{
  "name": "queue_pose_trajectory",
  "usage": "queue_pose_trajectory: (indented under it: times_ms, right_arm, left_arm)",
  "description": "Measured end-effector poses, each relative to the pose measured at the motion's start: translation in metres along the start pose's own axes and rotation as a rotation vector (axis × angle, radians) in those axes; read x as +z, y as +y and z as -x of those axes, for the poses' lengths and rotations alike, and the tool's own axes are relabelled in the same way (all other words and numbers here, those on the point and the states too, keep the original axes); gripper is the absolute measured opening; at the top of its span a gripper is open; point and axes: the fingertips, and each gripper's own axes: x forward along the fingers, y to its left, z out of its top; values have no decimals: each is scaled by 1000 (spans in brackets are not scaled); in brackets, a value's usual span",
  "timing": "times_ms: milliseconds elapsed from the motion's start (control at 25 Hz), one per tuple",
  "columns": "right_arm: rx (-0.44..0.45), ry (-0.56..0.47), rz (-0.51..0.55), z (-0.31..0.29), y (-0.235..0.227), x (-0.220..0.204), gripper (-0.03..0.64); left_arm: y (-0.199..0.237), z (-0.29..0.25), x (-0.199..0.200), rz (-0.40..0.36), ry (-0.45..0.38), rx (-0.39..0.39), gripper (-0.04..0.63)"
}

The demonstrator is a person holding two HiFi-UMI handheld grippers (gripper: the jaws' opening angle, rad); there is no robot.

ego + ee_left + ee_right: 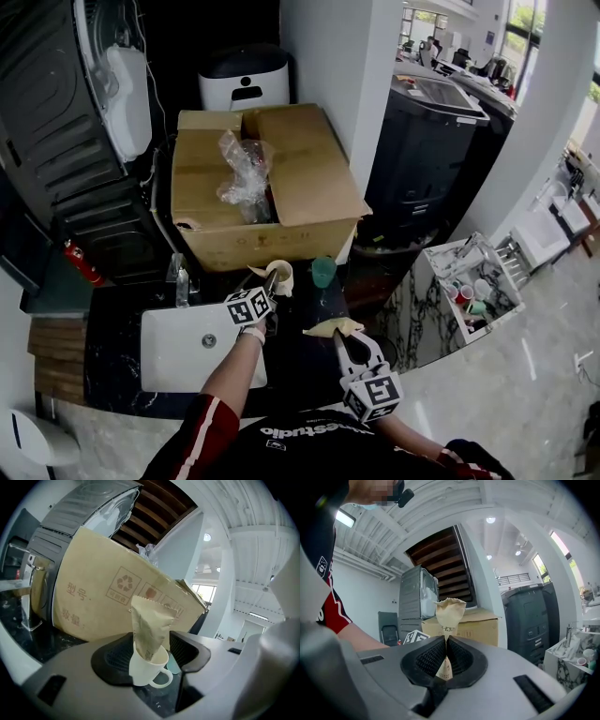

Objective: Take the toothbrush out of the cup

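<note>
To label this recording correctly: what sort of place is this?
Probably a washbasin corner in a large open hall, not a home bathroom: a white sink with a faucet in a dark stone counter, and a cardboard box stored behind it.

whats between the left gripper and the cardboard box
A white cup with a paper packet in it, standing between the left gripper's open jaws, before the box. The left gripper view shows it.

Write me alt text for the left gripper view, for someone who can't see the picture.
A white cup with a tan paper packet standing in it sits on a dark counter between the open fingers of the left gripper, which do not press on it. Behind it rises a large cardboard box with a recycling mark.
</note>
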Motion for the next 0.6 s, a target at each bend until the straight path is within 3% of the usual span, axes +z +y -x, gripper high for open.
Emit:
queue_pose_trajectory:
  times_ms: [280,600]
  right_arm:
    - [-9,0,1,1,-5,0,40]
    - [-3,0,-12,-2,-4,-2,40]
  left_arm:
    - [0,-4,3,7,1,14,211]
    - [-4,-4,3,-20,7,18,107]
